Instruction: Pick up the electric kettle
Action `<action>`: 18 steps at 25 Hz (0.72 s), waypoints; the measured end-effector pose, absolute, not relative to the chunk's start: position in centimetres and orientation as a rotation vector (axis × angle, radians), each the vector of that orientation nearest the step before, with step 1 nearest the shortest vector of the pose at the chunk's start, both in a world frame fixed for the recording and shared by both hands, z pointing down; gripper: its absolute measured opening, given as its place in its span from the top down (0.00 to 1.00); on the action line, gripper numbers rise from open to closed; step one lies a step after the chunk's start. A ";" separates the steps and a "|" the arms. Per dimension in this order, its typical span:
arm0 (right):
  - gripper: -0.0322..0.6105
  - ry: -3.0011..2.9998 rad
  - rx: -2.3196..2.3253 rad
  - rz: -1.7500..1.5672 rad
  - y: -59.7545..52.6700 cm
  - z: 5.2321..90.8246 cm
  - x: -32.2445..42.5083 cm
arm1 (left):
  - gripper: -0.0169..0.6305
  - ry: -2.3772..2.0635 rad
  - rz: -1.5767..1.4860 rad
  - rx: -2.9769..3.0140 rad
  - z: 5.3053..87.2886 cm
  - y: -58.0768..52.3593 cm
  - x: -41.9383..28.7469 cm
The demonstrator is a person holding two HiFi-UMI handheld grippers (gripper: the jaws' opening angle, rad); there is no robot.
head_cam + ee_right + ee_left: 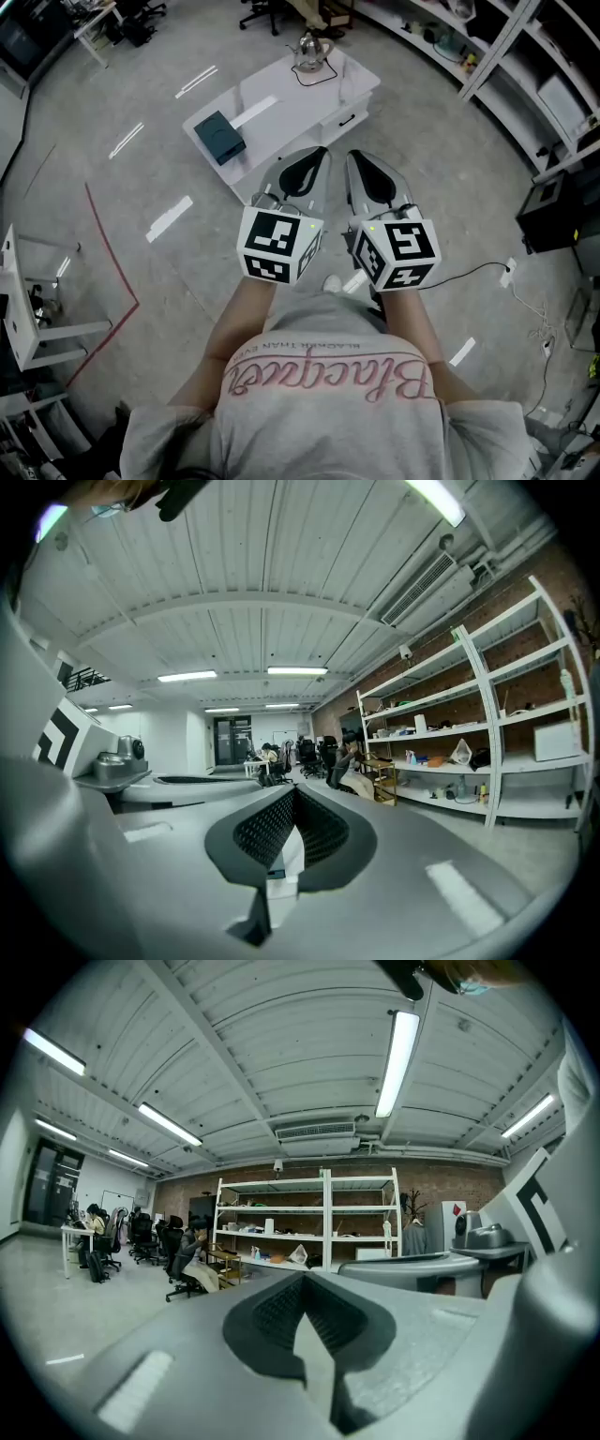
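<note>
Grey floor (141, 234), wide and open; a red line (112, 272) is marked on it at the left. Long white shelving (525, 56) runs along the far right, loosely stocked with small items too small to make out.

White low table (281, 103) stands far centre, set at an angle.

Person at the near edge of the head view, seen from above: light shirt (328, 394) with pink lettering, both forearms out ahead.

Left gripper (314, 161) and right gripper (361, 164) are held side by side, pointing at the table, each with its black-and-white marker cube nearest the person. In the head view their tips overlap the table's near edge. In its own view the left gripper's (300, 1288) jaws are together at the tip, nothing gripped, only a thin slit below. The right gripper (292, 803) is the same: jaws closed and empty, with a sliver of the room showing through the slit.

Dark teal box (219, 137) sits on the table's near left end.

Electric kettle (310, 49), silvery, stands upright at the table's far end, with a black cord (314, 77) looped just near of it. It is well apart from both grippers.
</note>
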State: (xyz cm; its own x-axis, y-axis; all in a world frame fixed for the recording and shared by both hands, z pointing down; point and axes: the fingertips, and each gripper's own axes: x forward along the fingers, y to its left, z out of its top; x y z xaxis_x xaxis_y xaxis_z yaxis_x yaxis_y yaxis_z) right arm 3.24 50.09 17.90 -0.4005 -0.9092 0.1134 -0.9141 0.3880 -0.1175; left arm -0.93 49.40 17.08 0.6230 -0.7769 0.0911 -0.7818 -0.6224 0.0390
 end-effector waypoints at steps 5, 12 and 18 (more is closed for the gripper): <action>0.92 -2.642 1.669 0.254 48.4 17.6 5.5 | 0.96 -1.372 0.089 2.739 17.2 47.7 1.2; 0.92 -2.669 1.612 0.322 47.5 18.7 8.0 | 0.96 -1.391 0.098 2.709 18.1 47.2 3.7; 0.92 -2.676 1.582 0.363 47.2 19.5 8.5 | 0.96 -1.416 0.103 2.672 18.8 46.8 3.8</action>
State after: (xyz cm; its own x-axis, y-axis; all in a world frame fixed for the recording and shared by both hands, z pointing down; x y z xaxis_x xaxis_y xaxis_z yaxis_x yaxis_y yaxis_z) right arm 8.54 47.23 19.53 -0.4886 -0.8631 0.1273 -0.8659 0.4618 -0.1922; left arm 3.84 46.78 18.84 0.5613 -0.8197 0.1141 -0.8276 -0.5569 0.0706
